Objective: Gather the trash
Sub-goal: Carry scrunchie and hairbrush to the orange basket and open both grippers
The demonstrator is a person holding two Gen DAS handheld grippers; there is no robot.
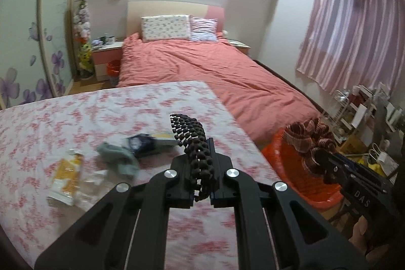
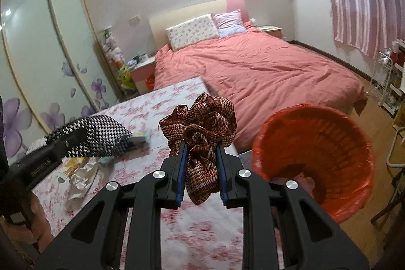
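My left gripper (image 1: 201, 168) is shut on a black beaded mesh piece (image 1: 192, 138), held above the floral table (image 1: 76, 105); it looks black and white in the right wrist view (image 2: 98, 136). My right gripper (image 2: 201, 168) is shut on a crumpled brown-red patterned cloth (image 2: 202, 125), held over the table's right edge beside the red-lined trash bin (image 2: 329, 123). The cloth (image 1: 311, 141) hangs above the bin (image 1: 286, 158) in the left wrist view. On the table lie a yellow wrapper (image 1: 67, 173), a teal rag (image 1: 119, 156), a blue packet (image 1: 141, 143) and crumpled white paper (image 2: 81, 179).
A bed with a salmon cover (image 1: 215, 67) stands behind the table. A small red bin (image 1: 112, 68) sits by the nightstand (image 1: 106, 52). A white rack with clutter (image 1: 359, 113) stands at the right below pink curtains (image 1: 354, 17). A sliding wardrobe (image 2: 38, 42) fills the left.
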